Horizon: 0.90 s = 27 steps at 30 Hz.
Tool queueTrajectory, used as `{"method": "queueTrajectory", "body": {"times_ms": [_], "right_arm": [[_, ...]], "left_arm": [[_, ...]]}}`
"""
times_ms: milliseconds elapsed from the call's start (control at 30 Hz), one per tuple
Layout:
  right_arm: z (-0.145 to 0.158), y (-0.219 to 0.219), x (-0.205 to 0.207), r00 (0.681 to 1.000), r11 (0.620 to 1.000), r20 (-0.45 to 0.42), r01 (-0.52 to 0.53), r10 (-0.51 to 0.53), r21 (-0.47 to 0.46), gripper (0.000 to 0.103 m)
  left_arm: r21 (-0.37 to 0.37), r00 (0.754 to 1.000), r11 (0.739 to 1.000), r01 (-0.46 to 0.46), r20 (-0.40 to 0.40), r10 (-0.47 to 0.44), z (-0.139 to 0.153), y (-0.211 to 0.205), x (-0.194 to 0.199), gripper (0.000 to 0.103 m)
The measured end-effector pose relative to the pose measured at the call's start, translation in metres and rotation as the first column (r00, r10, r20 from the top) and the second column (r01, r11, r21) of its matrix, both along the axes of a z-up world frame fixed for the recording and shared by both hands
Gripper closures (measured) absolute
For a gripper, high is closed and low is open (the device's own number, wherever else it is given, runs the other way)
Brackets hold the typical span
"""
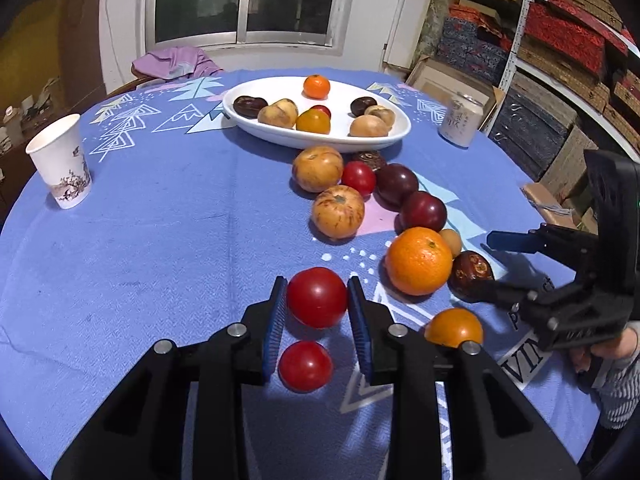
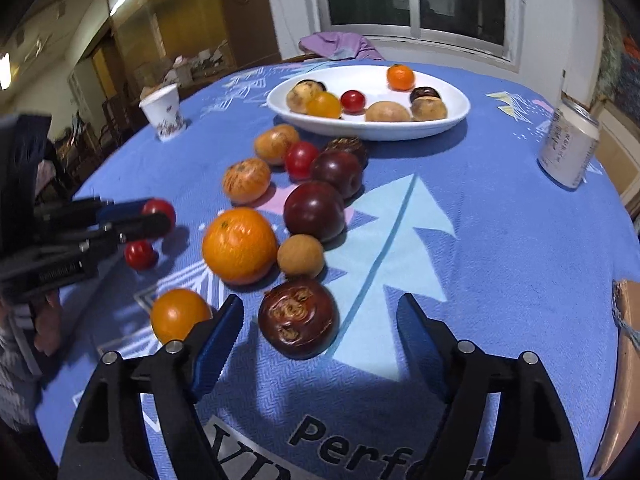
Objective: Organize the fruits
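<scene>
My left gripper (image 1: 317, 298) is shut on a red tomato (image 1: 316, 297), pads touching both its sides, just above the blue cloth. A second red tomato (image 1: 305, 366) lies under the fingers. My right gripper (image 2: 320, 320) is open around a dark brown wrinkled fruit (image 2: 297, 323), which lies nearer its left finger. A large orange (image 2: 239, 245), a small orange fruit (image 2: 180, 314), a tan round fruit (image 2: 301, 261) and two dark plums (image 2: 314, 211) lie close by. The white oval plate (image 1: 280, 136) at the back holds several fruits.
A paper cup (image 1: 60, 162) stands at the left and a white can (image 2: 570, 150) at the right. Purple cloth (image 1: 176, 62) lies at the far edge below a window. Shelves of boxes (image 1: 560, 60) line the right. A brown box corner (image 2: 628, 340) is at the table's right edge.
</scene>
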State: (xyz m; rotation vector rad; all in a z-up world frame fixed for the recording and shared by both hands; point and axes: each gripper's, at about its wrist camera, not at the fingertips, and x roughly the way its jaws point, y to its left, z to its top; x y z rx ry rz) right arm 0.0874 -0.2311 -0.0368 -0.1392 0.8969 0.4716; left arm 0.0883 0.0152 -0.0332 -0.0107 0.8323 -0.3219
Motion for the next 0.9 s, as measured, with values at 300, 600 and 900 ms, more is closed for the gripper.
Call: {"method": "queueTrajectory", "body": {"times_ms": [300,600,900], "right_arm": [[-0.003,0.012,-0.005,0.999,0.999,0.014,-0.042,0.042,-0.027,0.049],[0.005,0.008,-0.006,0.999,0.999,0.037,-0.032,0.032,-0.009,0.06],[0.062,-0.029,0.009,0.987,0.986,0.14,0.064,-0.085,0.151,0.061]], "left_arm": [[0.032,1.0,0.999,0.021,-0.02,-0.02,-0.007,-0.006,0.003,0.073],[0.029,1.0,0.999,0.015,-0.028,-0.015,-0.012,-0.006,0.003,0.073],[0.007,0.997,1.0,-0.027,0.069,0.026,0.034,-0.003,0.019,0.073]]}}
